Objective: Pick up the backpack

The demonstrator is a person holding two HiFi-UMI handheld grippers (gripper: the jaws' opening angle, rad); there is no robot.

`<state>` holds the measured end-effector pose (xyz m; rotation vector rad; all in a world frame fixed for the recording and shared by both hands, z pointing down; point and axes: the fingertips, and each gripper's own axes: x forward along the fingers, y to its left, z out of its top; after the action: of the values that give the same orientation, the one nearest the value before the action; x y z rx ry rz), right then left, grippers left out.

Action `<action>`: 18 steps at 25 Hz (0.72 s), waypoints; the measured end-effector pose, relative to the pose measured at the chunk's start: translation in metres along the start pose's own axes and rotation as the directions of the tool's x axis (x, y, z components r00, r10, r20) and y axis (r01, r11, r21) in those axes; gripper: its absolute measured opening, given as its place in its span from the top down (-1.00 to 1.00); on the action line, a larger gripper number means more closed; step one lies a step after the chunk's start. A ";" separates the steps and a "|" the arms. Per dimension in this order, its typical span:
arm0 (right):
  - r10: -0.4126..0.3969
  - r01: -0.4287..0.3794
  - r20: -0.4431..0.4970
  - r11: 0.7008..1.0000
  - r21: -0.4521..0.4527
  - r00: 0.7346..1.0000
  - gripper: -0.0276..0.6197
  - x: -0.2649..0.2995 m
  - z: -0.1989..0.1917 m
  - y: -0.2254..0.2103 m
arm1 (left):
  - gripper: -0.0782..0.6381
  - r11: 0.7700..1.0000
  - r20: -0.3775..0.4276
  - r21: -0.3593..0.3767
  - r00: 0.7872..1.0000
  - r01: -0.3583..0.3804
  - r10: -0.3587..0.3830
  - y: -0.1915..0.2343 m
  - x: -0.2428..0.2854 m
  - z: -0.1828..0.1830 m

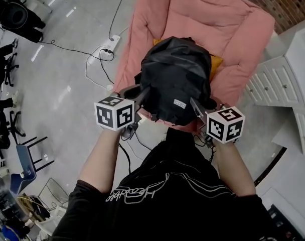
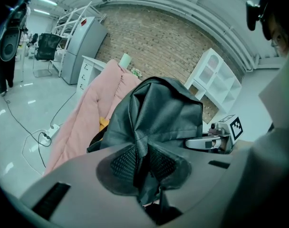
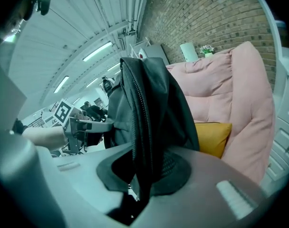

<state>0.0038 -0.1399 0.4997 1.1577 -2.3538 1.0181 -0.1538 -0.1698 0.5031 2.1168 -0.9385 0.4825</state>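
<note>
Found clamped on bunched cloth at opposite sides of the black fabric backpack (image 1: 175, 79): left claw (image 2: 140, 163) and right claw (image 3: 144, 167), evidently to share the load evenly and hold it level just above the seat of the pink padded armchair (image 1: 227, 29).

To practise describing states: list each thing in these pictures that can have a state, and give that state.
Black fabric backpack: held up between both grippers, above the pink padded armchair.
Left gripper: shut on the backpack's fabric.
Right gripper: shut on the backpack's fabric.
Yellow cushion: lying on the armchair.
White drawers: shut.
</note>
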 end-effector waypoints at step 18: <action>0.000 0.005 0.110 0.999 -0.040 0.994 0.75 -0.094 0.017 0.064 | 0.62 0.996 0.071 0.084 0.997 0.027 -0.033 -0.082 -0.083 0.008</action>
<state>0.0118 -0.0732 0.4059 1.2302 -2.4446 0.9239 -0.1467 -0.1011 0.4091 2.2335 -0.9401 0.4395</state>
